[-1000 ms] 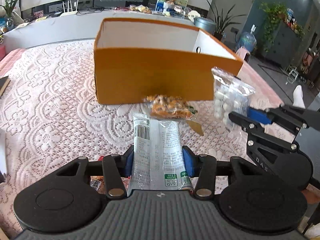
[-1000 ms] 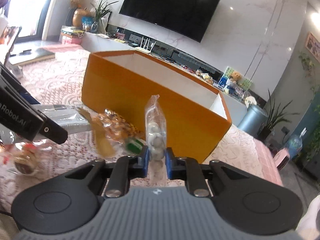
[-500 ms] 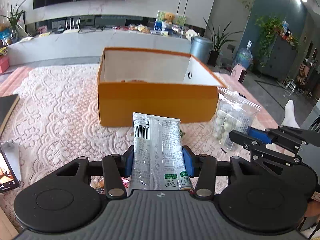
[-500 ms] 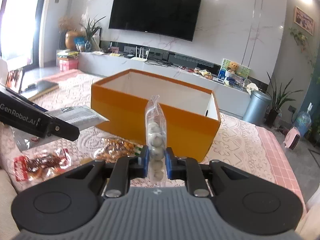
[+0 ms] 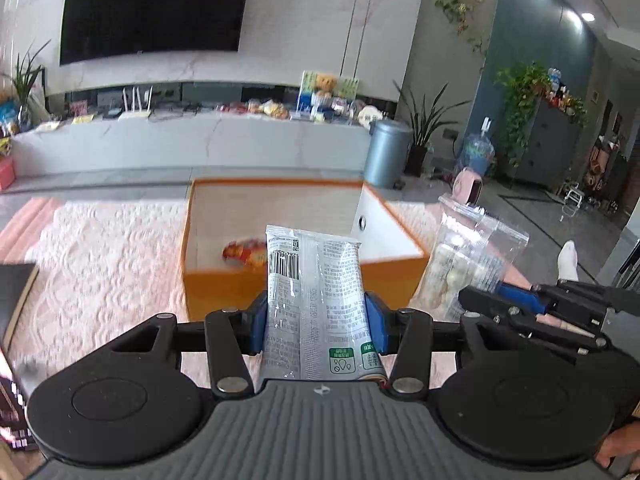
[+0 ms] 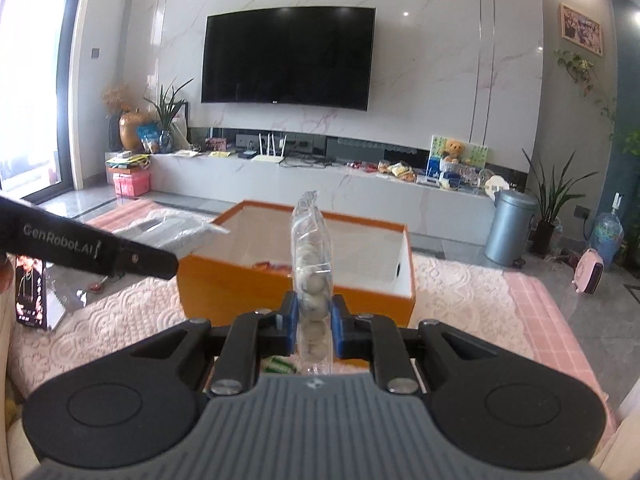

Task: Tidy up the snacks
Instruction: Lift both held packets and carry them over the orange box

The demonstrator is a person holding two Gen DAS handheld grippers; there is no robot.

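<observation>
An open orange box [image 5: 288, 284] [image 6: 224, 284] with white inner walls stands on the lace-covered table, and a red snack packet [image 5: 244, 254] lies inside it. My left gripper [image 5: 316, 320] is shut on a silver snack packet [image 5: 316, 280], held above the box's near wall. My right gripper [image 6: 313, 320] is shut on a clear bag of pale round candies [image 6: 312, 276], held upright before the box. In the left wrist view that clear bag [image 5: 464, 264] and the right gripper [image 5: 520, 304] hang at the right of the box.
A phone [image 6: 30, 292] and a small red sweet [image 6: 96, 287] lie on the lace cloth [image 6: 460, 300] at the left. A green-printed packet [image 6: 280, 366] shows under the right gripper. Beyond the table are a TV console [image 6: 320, 184] and a grey bin [image 6: 510, 228].
Both grippers have risen with their packets and now look down into the box over its near wall. The orange-nut packet on the cloth has dropped out of the left view.
</observation>
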